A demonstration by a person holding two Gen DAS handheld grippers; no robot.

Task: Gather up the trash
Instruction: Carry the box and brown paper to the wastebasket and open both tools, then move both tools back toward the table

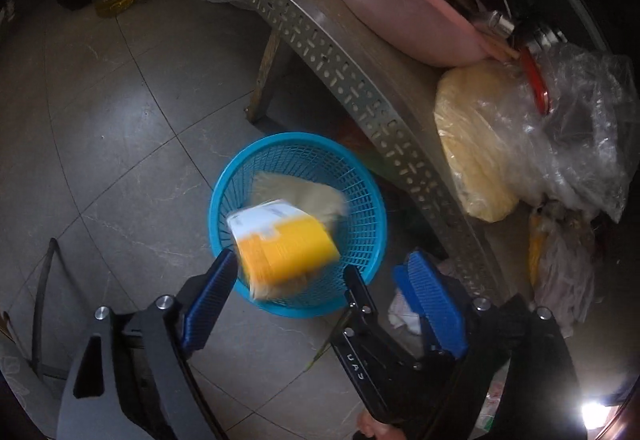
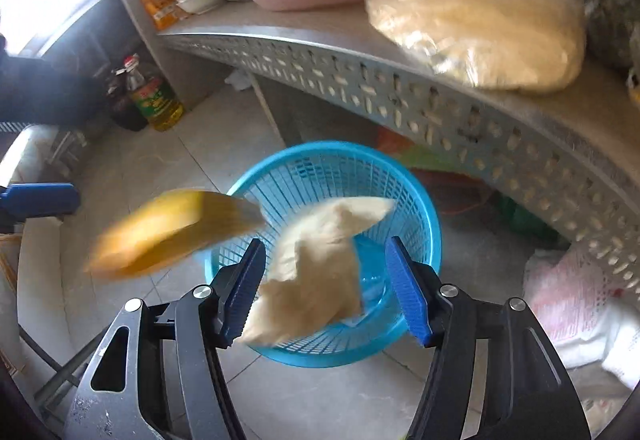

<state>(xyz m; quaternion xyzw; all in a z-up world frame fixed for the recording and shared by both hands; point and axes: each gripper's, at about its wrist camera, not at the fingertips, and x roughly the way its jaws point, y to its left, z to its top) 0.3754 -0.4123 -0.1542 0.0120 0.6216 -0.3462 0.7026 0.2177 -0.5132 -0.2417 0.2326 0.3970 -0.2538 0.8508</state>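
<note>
Your left gripper points steeply down, jaws spread wide, blue pads clear of anything; nothing pressed between them. Your right gripper is pitched down likewise, jaws parted, pads gripping nothing. In the left wrist view your right gripper's black finger and blue pad cross the lower right, just beside the left one's right finger. A fingertip of yours shows at the bottom edge.
</note>
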